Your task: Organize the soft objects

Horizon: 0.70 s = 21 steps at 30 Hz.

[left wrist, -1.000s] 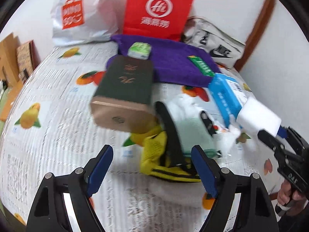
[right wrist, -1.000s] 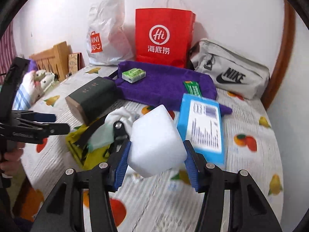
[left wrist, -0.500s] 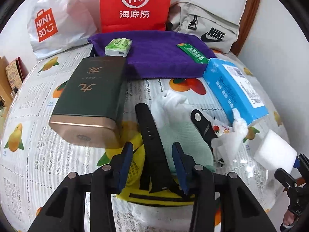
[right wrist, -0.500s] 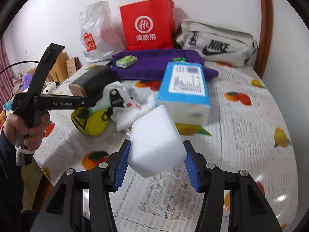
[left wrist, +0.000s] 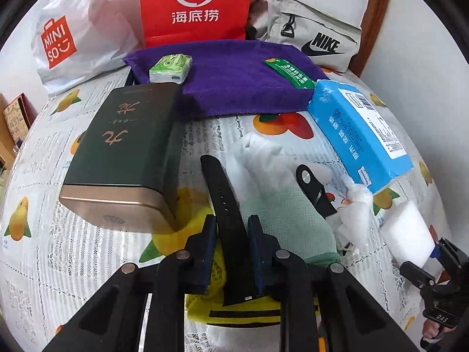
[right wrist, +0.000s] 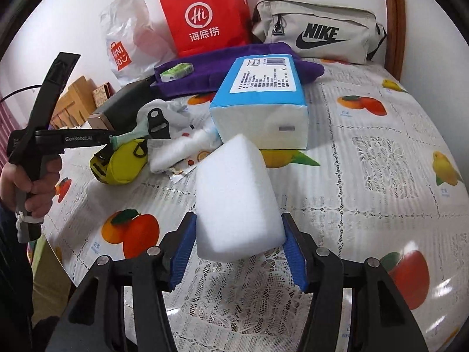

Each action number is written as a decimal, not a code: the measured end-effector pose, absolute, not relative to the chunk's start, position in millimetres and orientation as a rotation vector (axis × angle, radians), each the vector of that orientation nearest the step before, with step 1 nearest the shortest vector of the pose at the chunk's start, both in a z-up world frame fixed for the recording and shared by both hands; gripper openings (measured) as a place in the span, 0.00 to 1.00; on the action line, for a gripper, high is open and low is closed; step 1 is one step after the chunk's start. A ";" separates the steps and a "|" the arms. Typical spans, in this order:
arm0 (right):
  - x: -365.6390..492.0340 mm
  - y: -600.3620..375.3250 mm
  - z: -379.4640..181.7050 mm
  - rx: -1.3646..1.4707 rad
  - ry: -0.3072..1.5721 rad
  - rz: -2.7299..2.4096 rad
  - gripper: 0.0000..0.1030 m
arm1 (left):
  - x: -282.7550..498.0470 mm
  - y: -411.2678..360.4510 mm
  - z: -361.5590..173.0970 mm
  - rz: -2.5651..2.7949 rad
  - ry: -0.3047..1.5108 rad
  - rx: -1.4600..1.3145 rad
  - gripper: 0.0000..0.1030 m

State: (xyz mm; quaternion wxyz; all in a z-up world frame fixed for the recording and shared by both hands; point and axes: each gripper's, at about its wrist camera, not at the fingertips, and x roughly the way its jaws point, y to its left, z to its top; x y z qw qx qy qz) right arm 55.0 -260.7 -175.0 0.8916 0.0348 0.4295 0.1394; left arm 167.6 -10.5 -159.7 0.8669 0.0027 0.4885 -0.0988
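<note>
The left gripper [left wrist: 231, 231] has its blue pads pressed in on a black watch strap [left wrist: 225, 205], which runs lengthwise between them over a yellow mesh pouch [left wrist: 234, 311] and a pale green cloth [left wrist: 293, 223] near the table's front edge. Whether the pads actually touch the strap on both sides is hard to tell, but the gap is closed down to the strap's width. A second black strap piece [left wrist: 315, 192] lies on the green cloth just to the right, beside crumpled white tissue [left wrist: 356, 205].

The right gripper [right wrist: 239, 249] pinches a white foam block [right wrist: 237, 196] between its blue pads, held above the fruit-print tablecloth [right wrist: 381, 161] toward the table's right front edge (the block stands tilted, its far end higher). Just beyond it lies a blue tissue pack [right wrist: 261, 94], its white end facing the camera.

Left of the strap, a dark green tin with a gold end [left wrist: 126, 152] rests on the cloth. Behind it a purple towel [left wrist: 234, 82] carries a small green tissue packet [left wrist: 171, 69] and a green sachet [left wrist: 288, 73]. Along the back edge stand a white Miniso bag [left wrist: 73, 38], a red paper bag [left wrist: 195, 6] and a grey Nike pouch [left wrist: 310, 35].
</note>
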 end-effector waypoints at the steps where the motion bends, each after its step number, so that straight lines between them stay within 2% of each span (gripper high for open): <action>1: 55.2 -260.6 -175.7 0.074 0.893 0.290 0.57 | 170.1 -10.8 -162.3 -0.206 1.035 0.005 0.22; 2: 56.0 -260.6 -176.4 0.075 0.895 0.291 0.57 | 171.7 -11.6 -164.2 -0.206 1.041 0.010 0.22; 4: 57.9 -260.2 -177.3 0.076 0.895 0.291 0.57 | 174.5 -13.6 -168.3 -0.187 1.050 0.028 0.31; 5: 58.1 -260.2 -177.3 0.078 0.892 0.291 0.57 | 174.9 -13.9 -169.8 -0.185 1.044 0.028 0.31; 6: 58.8 -260.7 -177.1 0.086 0.888 0.289 0.57 | 175.0 -14.2 -170.5 -0.188 1.041 0.029 0.30; 7: 59.4 -261.2 -177.2 0.092 0.884 0.286 0.57 | 174.4 -14.5 -170.0 -0.199 1.037 0.029 0.21; 9: 62.2 -261.5 -177.9 0.097 0.876 0.276 0.57 | 171.5 -13.5 -164.4 -0.214 1.022 0.022 0.14; 10: 62.5 -261.4 -177.8 0.094 0.872 0.270 0.53 | 170.1 -12.9 -161.8 -0.213 1.014 0.023 0.07; 21: 57.3 -258.0 -170.7 0.085 0.857 0.246 0.52 | 153.3 -0.2 -151.6 -0.252 0.975 -0.036 0.04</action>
